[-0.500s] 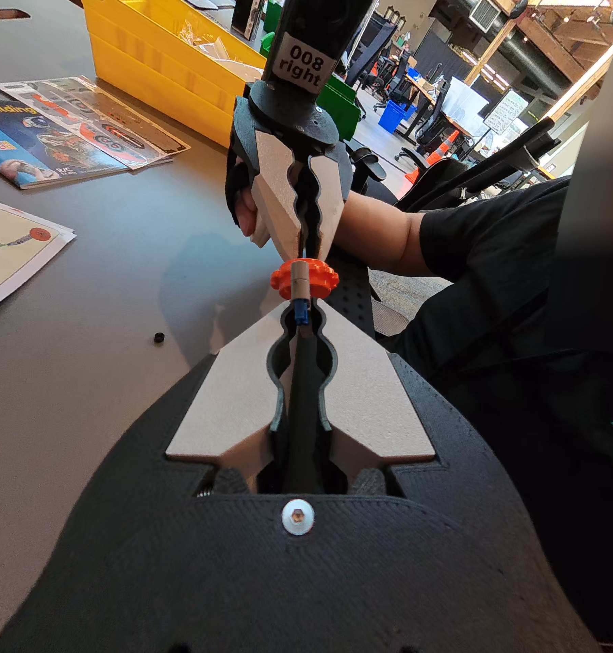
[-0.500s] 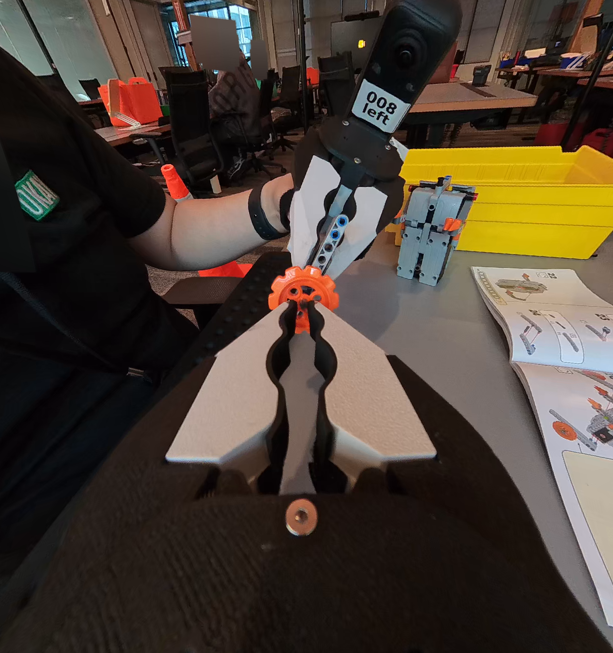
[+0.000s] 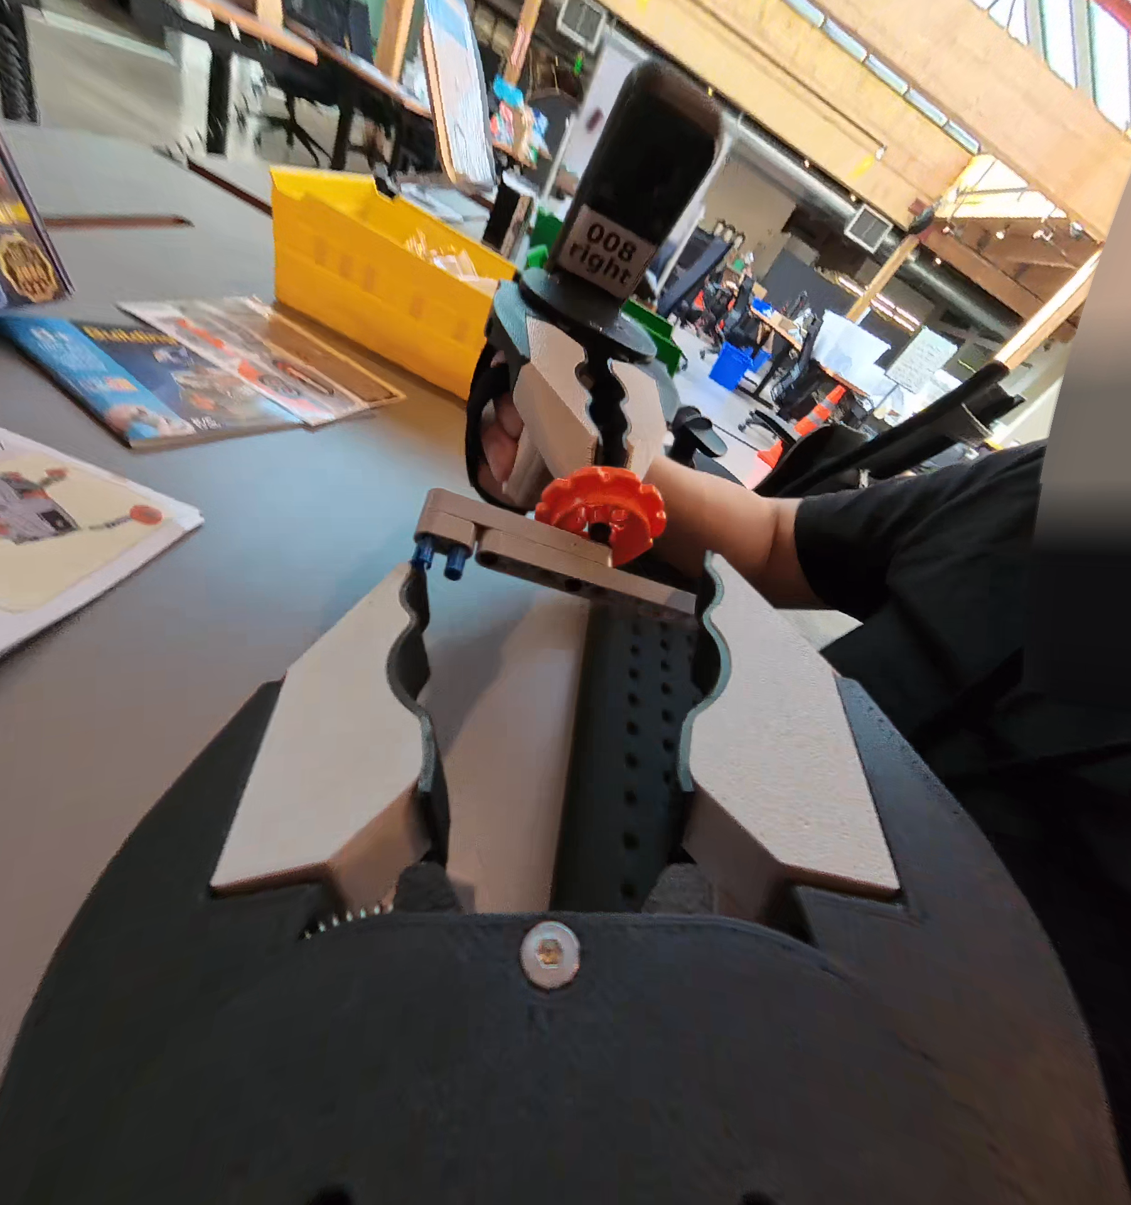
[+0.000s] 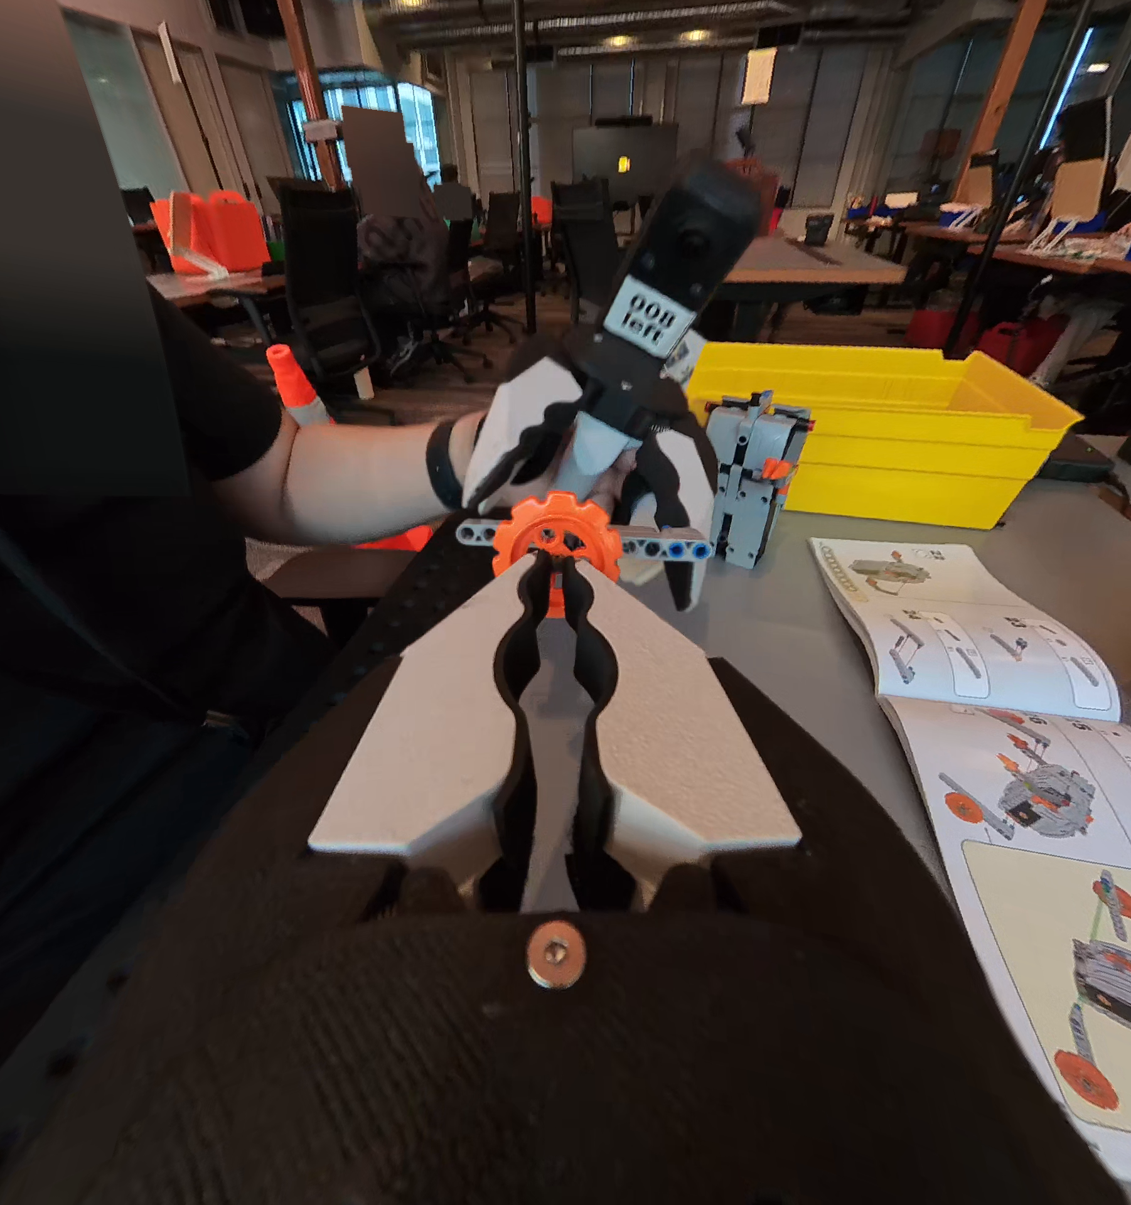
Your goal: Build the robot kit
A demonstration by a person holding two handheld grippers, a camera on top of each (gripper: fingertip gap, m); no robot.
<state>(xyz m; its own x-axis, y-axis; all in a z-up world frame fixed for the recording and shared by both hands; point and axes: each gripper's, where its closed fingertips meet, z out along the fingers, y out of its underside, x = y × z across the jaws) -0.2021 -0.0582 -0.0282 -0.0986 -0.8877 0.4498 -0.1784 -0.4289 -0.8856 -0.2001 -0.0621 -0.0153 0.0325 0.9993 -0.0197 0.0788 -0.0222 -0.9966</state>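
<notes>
My right gripper [image 4: 553, 570] is shut on an orange toothed wheel [image 4: 553, 541], held in the air over the table's edge. A grey beam with holes [image 4: 647, 546] is joined to the wheel's hub and lies level, with blue pins [image 4: 687, 551] at one end. My left gripper [image 3: 563, 580] is open wide. The beam [image 3: 537, 544] lies crosswise at its tips, its far end by the right finger, the blue pins [image 3: 436, 561] past the left one. The right gripper [image 3: 612, 460] comes down on the wheel [image 3: 599, 512] from above. The left gripper's white fingers [image 4: 524, 417] spread behind the beam.
A yellow bin [image 4: 876, 443] stands at the back of the grey table [image 3: 289, 495], with a grey brick assembly [image 4: 752, 482] in front of it. An open instruction booklet [image 4: 1006, 717] lies on the right. Leaflets [image 3: 191, 371] and another open manual [image 3: 48, 521] lie near the bin [image 3: 367, 287]. Left and right tips are no more than a few centimetres apart.
My left gripper has opened and let go of the beam. The beam has swung from pointing along its fingers to lying crosswise. The right gripper stays shut on the wheel.
</notes>
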